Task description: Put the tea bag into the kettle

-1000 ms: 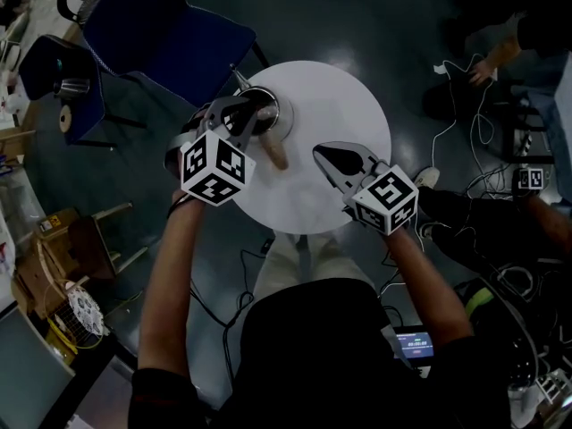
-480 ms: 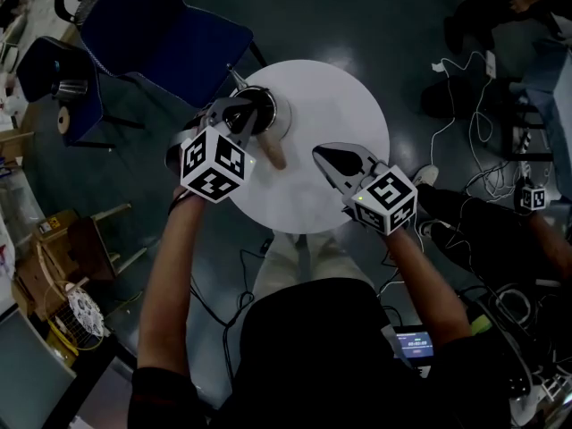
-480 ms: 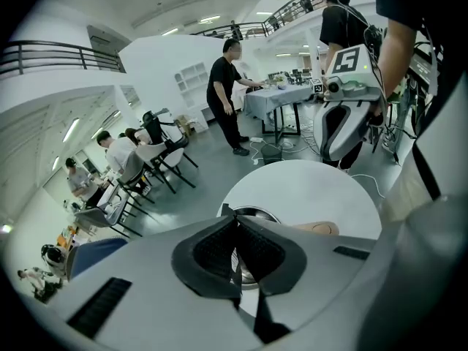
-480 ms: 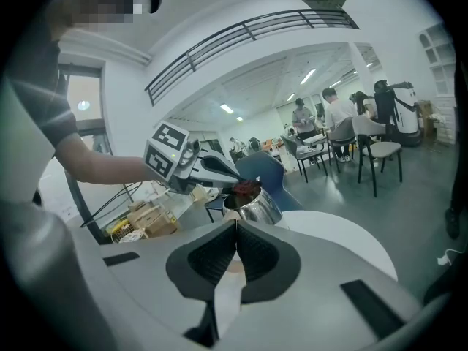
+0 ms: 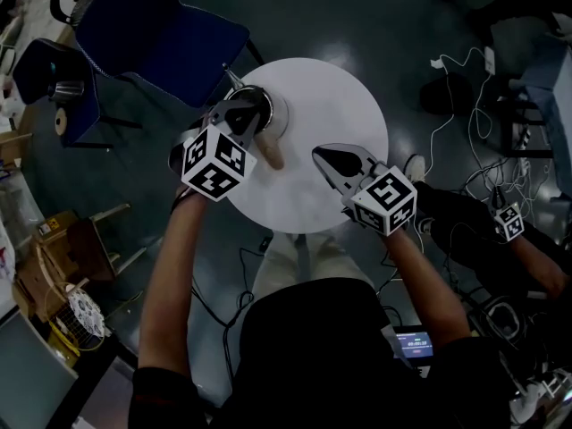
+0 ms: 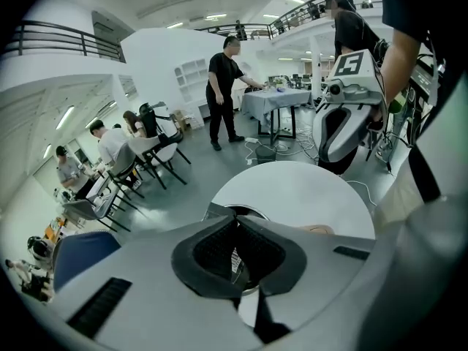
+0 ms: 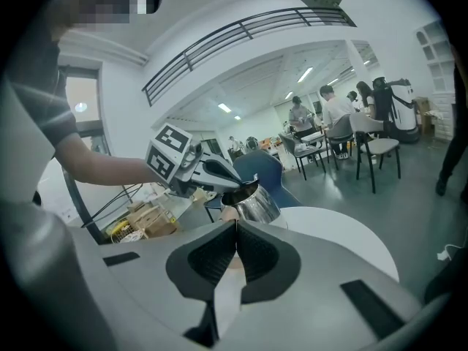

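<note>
A steel kettle [image 5: 273, 105] with a wooden handle [image 5: 273, 153] stands at the far left of the round white table [image 5: 331, 105]. My left gripper [image 5: 245, 116] hangs right over the kettle's open mouth [image 6: 219, 212] with its jaws shut. A small white printed piece, seemingly the tea bag [image 6: 235, 259], shows pinched between them. My right gripper [image 5: 318, 155] is over the middle of the table, shut and holding nothing. In the right gripper view the shiny kettle [image 7: 254, 203] sits beyond the shut tips [image 7: 235, 225], and the left gripper [image 7: 196, 170] is above it.
A blue chair [image 5: 165, 29] stands just beyond the table's far left edge. Cables [image 5: 465, 88] and a seated person's legs [image 5: 474, 231] lie on the floor to the right. Boxes [image 5: 54, 239] sit at the left. Several people stand or sit among tables in the background.
My left gripper has drifted very slightly farther over the kettle. The right gripper has stayed put. A person at the right edge of the room has shifted.
</note>
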The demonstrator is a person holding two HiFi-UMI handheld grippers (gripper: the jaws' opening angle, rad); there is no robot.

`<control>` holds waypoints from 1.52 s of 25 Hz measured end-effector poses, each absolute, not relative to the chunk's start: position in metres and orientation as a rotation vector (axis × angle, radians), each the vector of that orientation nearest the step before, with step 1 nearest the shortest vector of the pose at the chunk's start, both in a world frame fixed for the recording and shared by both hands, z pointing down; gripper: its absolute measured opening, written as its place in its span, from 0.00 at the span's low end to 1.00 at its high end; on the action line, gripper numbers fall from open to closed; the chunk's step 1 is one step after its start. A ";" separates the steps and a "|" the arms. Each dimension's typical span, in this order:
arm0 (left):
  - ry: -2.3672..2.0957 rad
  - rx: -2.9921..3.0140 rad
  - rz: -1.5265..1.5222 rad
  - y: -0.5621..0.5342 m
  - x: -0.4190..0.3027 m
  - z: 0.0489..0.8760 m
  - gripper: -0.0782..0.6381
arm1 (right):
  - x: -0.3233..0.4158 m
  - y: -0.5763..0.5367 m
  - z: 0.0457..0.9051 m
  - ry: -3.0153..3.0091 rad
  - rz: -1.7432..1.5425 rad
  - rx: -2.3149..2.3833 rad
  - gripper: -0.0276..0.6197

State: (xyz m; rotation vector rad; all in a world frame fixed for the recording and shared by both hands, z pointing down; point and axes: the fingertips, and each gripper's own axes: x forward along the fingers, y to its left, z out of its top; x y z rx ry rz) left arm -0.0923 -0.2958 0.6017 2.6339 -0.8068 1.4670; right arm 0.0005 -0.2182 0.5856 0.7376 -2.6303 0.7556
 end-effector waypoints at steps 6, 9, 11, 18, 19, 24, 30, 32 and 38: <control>-0.782 2.617 1.469 -0.293 -0.092 0.612 0.13 | -0.001 -0.217 0.589 -2.626 0.765 0.732 0.07; -0.772 2.605 1.470 -0.293 -0.094 0.618 0.13 | -0.001 -0.219 0.592 -2.621 0.772 0.732 0.07; -0.765 2.597 1.473 -0.292 -0.095 0.621 0.13 | -0.001 -0.219 0.592 -2.617 0.777 0.733 0.07; -0.752 2.578 1.476 -0.287 -0.094 0.633 0.13 | -0.002 -0.217 0.600 -2.610 0.783 0.725 0.07; -0.756 2.578 1.473 -0.288 -0.094 0.633 0.13 | -0.003 -0.217 0.599 -2.611 0.782 0.725 0.07; -0.765 2.578 1.465 -0.290 -0.097 0.633 0.13 | -0.003 -0.218 0.600 -2.606 0.787 0.728 0.07; -0.800 2.581 1.439 -0.295 -0.096 0.631 0.13 | -0.001 -0.219 0.603 -2.601 0.786 0.723 0.07; -0.808 2.580 1.426 -0.295 -0.096 0.631 0.13 | -0.001 -0.219 0.602 -2.605 0.784 0.724 0.07; -0.815 2.577 1.399 -0.292 -0.096 0.630 0.13 | -0.001 -0.215 0.602 -2.605 0.788 0.721 0.07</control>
